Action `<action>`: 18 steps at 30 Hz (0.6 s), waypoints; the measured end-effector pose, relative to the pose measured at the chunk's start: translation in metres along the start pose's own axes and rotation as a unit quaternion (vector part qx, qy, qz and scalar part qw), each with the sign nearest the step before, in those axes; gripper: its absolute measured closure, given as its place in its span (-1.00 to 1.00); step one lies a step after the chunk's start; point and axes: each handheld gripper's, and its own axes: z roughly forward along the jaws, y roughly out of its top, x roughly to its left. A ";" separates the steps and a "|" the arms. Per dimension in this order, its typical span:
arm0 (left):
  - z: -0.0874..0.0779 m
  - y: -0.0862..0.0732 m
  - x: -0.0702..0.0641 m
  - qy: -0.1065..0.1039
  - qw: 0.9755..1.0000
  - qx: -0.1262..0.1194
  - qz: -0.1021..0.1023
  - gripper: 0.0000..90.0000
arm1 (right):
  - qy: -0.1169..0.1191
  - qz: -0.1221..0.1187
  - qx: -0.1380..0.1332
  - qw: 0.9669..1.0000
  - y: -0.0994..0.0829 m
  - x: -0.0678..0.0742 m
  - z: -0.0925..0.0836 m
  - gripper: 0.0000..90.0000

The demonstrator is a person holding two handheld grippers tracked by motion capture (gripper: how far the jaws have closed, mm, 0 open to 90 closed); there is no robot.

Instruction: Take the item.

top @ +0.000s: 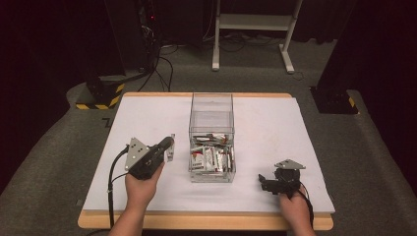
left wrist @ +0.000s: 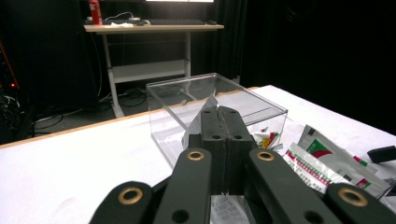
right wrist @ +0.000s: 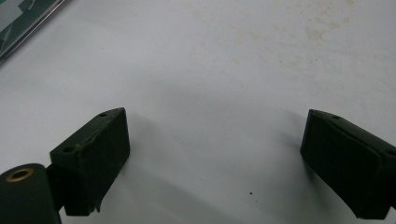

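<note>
From above, a clear plastic box stands in the middle of the white surface, its near half heaped with small red, white and green packets. The left gripper sits just left of the box, held in the person's left hand, and a thin pale packet stands at its tip. The left gripper view shows what the high view cannot: the jaws are pressed flat together on that packet, whose corner pokes up above them, with the box straight ahead and a few loose packets spread to the right. The right gripper rests low on the near right part of the surface, well apart from the box, in the right hand. Its own view gives the jaws spread wide over bare, faintly stained white surface, with nothing between them. Beyond the far edge, a white desk frame and cables stand on grey carpet, clear of the work area.
</note>
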 end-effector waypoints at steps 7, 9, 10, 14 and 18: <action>-0.003 -0.007 0.008 0.007 1.000 0.007 -0.002 0.99 | 0.000 0.000 0.000 1.000 0.000 0.000 0.000 -0.83; -0.003 -0.009 0.012 0.010 1.000 0.010 -0.005 0.99 | 0.000 0.000 0.000 1.000 0.000 0.000 0.000 -0.83; -0.003 -0.011 0.014 0.012 1.000 0.012 -0.007 0.99 | 0.000 0.000 0.000 1.000 0.000 0.000 0.000 -0.83; -0.001 -0.017 0.022 0.018 1.000 0.020 -0.013 0.99 | 0.000 0.000 0.000 1.000 0.000 0.000 0.000 -0.83; 0.001 -0.023 0.032 0.027 0.999 0.028 -0.018 0.99 | 0.000 0.000 0.000 1.000 0.000 0.000 0.000 -0.83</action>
